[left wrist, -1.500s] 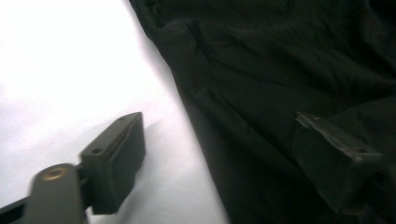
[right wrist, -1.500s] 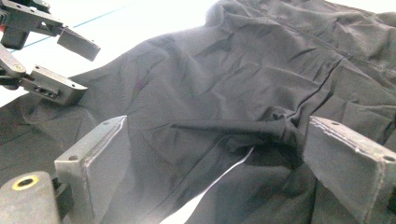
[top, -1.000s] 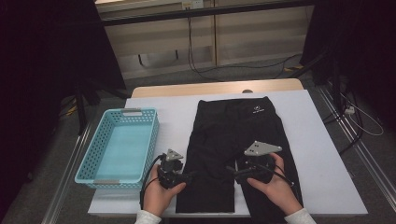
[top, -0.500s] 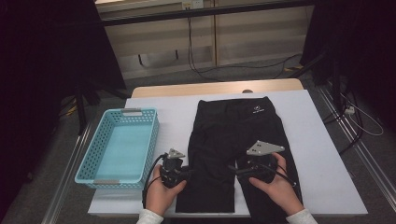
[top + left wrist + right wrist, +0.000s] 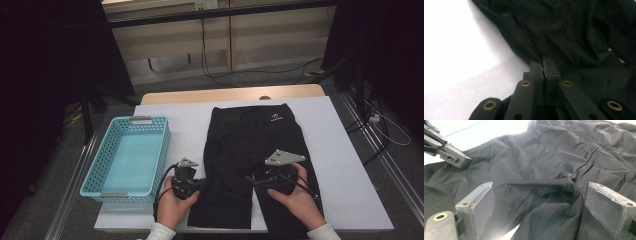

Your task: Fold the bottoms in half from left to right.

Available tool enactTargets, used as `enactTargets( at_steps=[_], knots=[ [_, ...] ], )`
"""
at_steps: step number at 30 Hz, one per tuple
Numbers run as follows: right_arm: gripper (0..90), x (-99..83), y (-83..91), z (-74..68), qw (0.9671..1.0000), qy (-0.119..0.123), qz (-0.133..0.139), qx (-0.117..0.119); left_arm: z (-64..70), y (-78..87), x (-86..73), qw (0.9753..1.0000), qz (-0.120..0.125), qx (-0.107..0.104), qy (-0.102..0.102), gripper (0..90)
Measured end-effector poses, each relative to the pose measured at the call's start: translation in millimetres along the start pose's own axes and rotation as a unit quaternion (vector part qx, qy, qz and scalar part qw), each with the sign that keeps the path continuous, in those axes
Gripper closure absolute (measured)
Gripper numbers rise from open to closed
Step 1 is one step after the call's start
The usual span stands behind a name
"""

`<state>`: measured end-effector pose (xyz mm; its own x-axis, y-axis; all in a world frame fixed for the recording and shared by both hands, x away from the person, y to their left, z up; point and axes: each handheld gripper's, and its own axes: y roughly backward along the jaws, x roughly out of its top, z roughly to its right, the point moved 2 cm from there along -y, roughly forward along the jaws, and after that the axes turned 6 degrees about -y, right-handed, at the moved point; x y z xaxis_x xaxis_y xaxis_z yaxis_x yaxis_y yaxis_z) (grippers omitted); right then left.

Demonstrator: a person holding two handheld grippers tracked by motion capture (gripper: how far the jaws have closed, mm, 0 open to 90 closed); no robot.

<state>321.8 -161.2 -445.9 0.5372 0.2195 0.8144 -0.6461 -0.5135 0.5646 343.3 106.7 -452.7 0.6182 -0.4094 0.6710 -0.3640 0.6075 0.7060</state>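
High view: black shorts point(image 5: 252, 165) spread flat on white table point(image 5: 345, 165), waistband far, leg hems near, blue basket point(image 5: 127, 156) just beside at left. Left gripper point(image 5: 198, 182) at outer edge of left leg — jaws pressed together, pinching fabric edge point(image 5: 541, 58). Right gripper point(image 5: 251, 180) over the crotch area, jaws spread wide, gripping nothing, cloth point(image 5: 544, 187) wrinkled between them. Likely risks: thin pinch slipping free on lifting, or right jaws closing on one layer alone — leaving a lopsided fold
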Motion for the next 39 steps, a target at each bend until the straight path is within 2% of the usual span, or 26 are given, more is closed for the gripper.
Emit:
enactTargets(
  at_steps=[6,8,9,12,13,17,19,24,27,29,32,35,37,39],
  knots=[
    [9.9,9.6,-10.4,-0.6,1.0,0.002,-0.002,-0.007,7.7,4.3,4.9,0.9995,0.011,-0.028,-0.002,87.1],
    [9.9,14.8,-15.7,-1.6,0.9999,0.009,-0.005,-0.009,9.5,3.2,4.8,0.9994,0.01,-0.032,-0.003,87.0],
    [9.9,17.4,-19.2,-1.9,0.9999,0.005,-0.005,-0.007,9.6,3.6,5.0,0.9993,0.004,-0.037,-0.004,87.0],
    [9.7,24.6,-32.6,-2.5,0.9999,-0.002,-0.013,-0.005,10.9,3.3,4.8,0.9991,0.006,-0.041,-0.005,86.9],
    [9.7,26.8,-37.4,-3.2,0.9998,-0.001,-0.017,-0.007,11.6,2.6,4.9,0.9992,0.014,-0.038,-0.002,86.9],
    [11.2,36.9,-55.6,-8.3,0.9992,0.009,-0.035,-0.016,11.0,4.3,5.3,0.9988,0.017,-0.046,-0.002,86.8],
    [14.3,41.7,-64.1,-11.1,0.999,0.008,-0.044,-0.01,10.6,4.5,4.8,0.9988,0.018,-0.046,0.001,86.6],
    [14.1,53.2,-82.2,-15.4,0.9988,0.004,-0.047,-0.015,9.9,6.1,4.0,0.9986,0.025,-0.046,0.002,86.4],
    [13.9,58.3,-90.4,-18.4,0.999,-0.014,-0.042,-0.01,8.2,6.4,3.5,0.9986,0.029,-0.045,0.0,85.5],
    [13.9,60.0,-95.4,-19.4,0.999,-0.014,-0.04,-0.01,7.4,6.5,2.8,0.9988,0.029,-0.039,0.001,85.5],
    [13.9,60.4,-101.8,-19.8,0.9988,-0.013,-0.044,-0.016,5.7,7.5,2.4,0.9986,0.029,-0.044,0.002,85.6],
    [13.8,60.7,-106.9,-17.7,0.9986,-0.025,-0.043,-0.019,5.5,7.6,2.2,0.9986,0.03,-0.043,0.005,85.7],
    [13.7,61.0,-110.0,-15.4,0.9982,-0.042,-0.039,-0.015,4.9,7.4,1.8,0.9986,0.029,-0.045,0.005,85.7],
    [13.9,60.8,-113.3,-11.7,0.9978,-0.049,-0.038,-0.022,4.7,7.3,1.7,0.9986,0.03,-0.044,0.008,85.7]
  ],
)
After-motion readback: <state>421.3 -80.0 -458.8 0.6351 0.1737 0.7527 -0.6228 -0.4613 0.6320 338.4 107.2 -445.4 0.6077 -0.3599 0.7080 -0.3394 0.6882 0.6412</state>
